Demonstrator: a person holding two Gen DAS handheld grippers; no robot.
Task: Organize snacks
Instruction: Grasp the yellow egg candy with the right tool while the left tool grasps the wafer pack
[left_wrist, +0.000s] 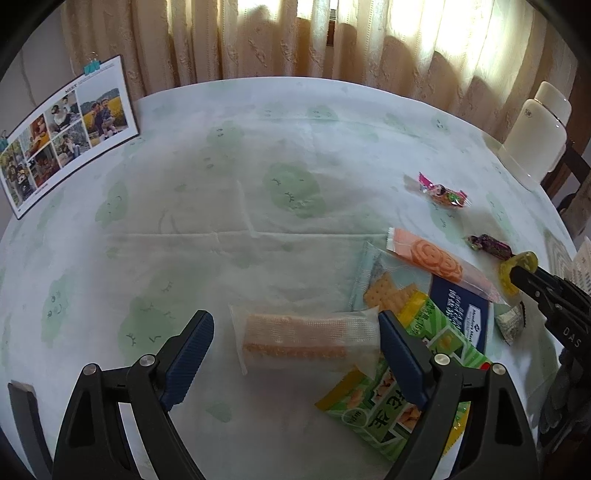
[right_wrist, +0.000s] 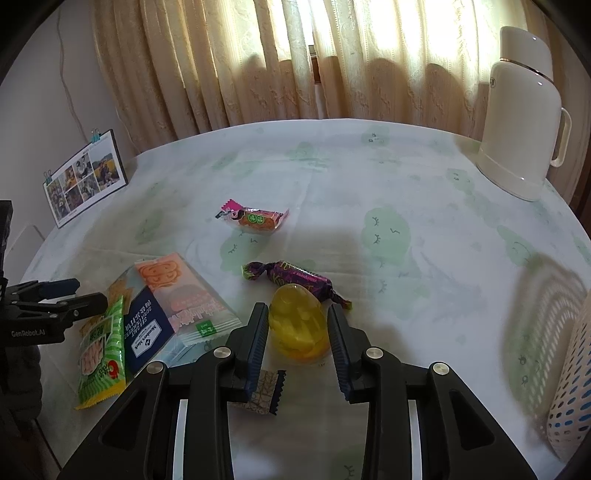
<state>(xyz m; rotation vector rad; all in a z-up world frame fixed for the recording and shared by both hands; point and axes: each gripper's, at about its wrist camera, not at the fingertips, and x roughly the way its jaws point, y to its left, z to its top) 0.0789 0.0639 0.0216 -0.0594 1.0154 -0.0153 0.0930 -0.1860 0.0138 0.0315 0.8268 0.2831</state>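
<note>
A clear-wrapped pink wafer pack (left_wrist: 299, 338) lies on the tablecloth between the fingers of my left gripper (left_wrist: 295, 319). That gripper is open; its left pad stands off the pack and its right pad is at the pack's end. From the right wrist view the left gripper (right_wrist: 90, 291) hovers over the pile of packs. My right gripper (right_wrist: 297, 317) is shut on a yellow jelly cup (right_wrist: 299, 326), also seen as the yellow jelly cup (left_wrist: 515, 264) at the right gripper's (left_wrist: 517, 275) tip. Whether the cup rests on the cloth I cannot tell.
Piled together: a green pack (left_wrist: 373, 402), a blue cracker pack (right_wrist: 146, 328), an orange smiley pack (right_wrist: 181, 291). Loose: a purple candy (right_wrist: 295, 280), a pink candy (right_wrist: 253, 218), a small patterned candy (right_wrist: 264, 391). White thermos (right_wrist: 524, 122) far right, perforated basket (right_wrist: 569, 369) near right, photo calendar (left_wrist: 66, 129) left.
</note>
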